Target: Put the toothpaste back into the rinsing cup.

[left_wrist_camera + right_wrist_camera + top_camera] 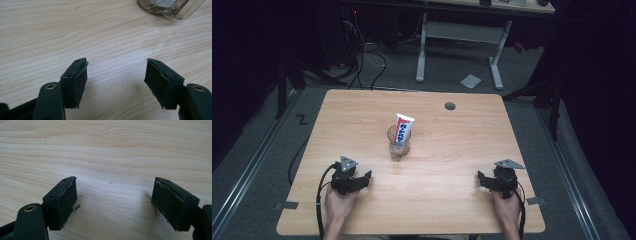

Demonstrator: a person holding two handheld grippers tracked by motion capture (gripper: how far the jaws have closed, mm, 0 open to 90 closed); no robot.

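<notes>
Both grippers rest on the near part of the wooden table (pixel 452 150), the left gripper (pixel 362 176) and right gripper (pixel 484 179) each with jaws spread wide and empty. The toothpaste tube (pixel 403 128) stands upright in a clear glass cup (pixel 399 145) at the centre, well apart from both. This looks like a rest position; the next move would be a reach to the cup or tube. The tube's red and blue lettering is too small to read.

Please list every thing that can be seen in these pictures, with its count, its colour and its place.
glass: one, clear, middle of the table
tube: one, white with red and blue print, standing tilted in the glass
table: one, light wood, with a grey round hole near its far edge
white desk frame: one, on the floor beyond the table
left gripper: one, black, jaws open, near left part of the table
right gripper: one, black, jaws open, near right part
hands: two, at the near edge
</notes>
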